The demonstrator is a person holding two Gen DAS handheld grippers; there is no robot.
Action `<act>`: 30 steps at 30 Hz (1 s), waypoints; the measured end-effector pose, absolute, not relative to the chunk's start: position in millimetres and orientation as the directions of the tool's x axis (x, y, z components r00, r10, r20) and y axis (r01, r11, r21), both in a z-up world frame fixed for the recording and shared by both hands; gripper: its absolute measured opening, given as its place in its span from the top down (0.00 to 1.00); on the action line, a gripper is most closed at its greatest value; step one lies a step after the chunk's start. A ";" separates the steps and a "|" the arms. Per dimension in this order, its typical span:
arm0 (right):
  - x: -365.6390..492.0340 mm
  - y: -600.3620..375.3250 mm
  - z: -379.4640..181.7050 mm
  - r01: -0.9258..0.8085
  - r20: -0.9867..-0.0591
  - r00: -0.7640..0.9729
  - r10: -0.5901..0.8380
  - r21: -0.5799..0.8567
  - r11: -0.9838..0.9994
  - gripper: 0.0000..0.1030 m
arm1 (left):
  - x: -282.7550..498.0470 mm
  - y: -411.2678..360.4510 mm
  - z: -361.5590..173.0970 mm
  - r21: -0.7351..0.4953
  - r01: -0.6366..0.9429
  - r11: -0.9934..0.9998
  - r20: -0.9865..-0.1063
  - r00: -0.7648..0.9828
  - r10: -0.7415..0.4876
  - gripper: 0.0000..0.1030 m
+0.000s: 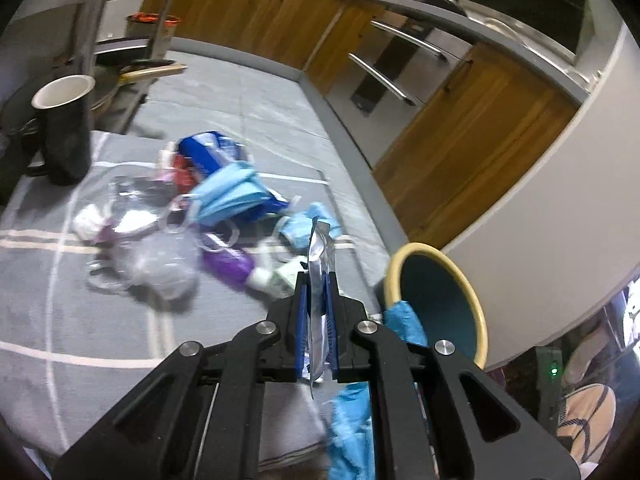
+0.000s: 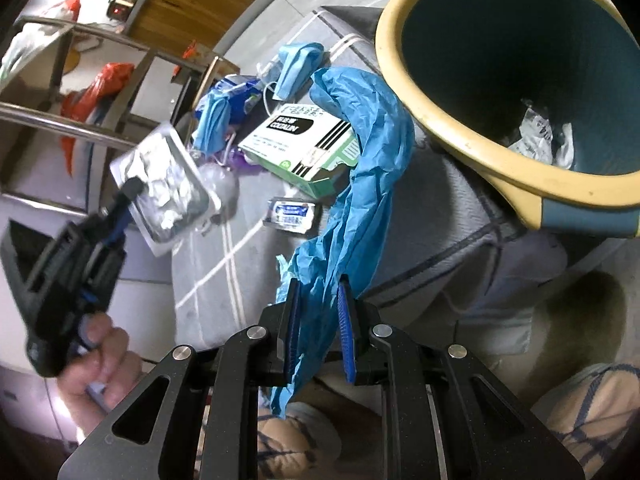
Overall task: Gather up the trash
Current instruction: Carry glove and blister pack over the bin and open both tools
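Both grippers loaded, beside the bin.

Left gripper (image 1: 317,292) is clamped on a silver blister pack (image 1: 320,256), held edge-on above the grey cloth (image 1: 60,300). Right gripper (image 2: 320,308) is clamped on a crumpled blue glove (image 2: 360,152), which hangs just left of the bin (image 2: 516,184). The bin has a yellow rim and teal wall; crumpled white scraps (image 2: 540,136) lie inside it. Left of the bin on the cloth: a white-and-green box (image 2: 300,144), blue face masks (image 2: 296,64), a small sachet (image 2: 292,214). The bin stands at the cloth's edge.
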State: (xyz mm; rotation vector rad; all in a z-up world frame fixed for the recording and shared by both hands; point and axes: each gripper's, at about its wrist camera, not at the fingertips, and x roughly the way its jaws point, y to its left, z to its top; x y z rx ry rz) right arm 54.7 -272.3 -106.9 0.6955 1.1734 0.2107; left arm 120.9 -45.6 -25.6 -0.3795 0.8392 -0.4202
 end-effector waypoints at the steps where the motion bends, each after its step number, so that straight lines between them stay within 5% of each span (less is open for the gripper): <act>1: 55.0 -272.5 -107.0 0.198 -0.774 0.395 0.495 0.597 0.777 0.81 | 121.4 -52.6 -25.8 -0.480 0.219 0.850 -0.628 0.590 -0.507 0.92; 17: 28.6 -300.9 -85.6 0.169 -0.733 0.464 0.498 0.625 0.762 0.84 | 144.1 -118.8 -67.3 -0.405 0.231 0.885 -0.728 0.504 -0.464 0.92; 30: 29.6 -326.0 -48.0 0.132 -0.683 0.586 0.435 0.610 0.781 0.84 | 137.8 -114.5 -50.0 -0.424 0.250 0.870 -0.690 0.533 -0.489 0.92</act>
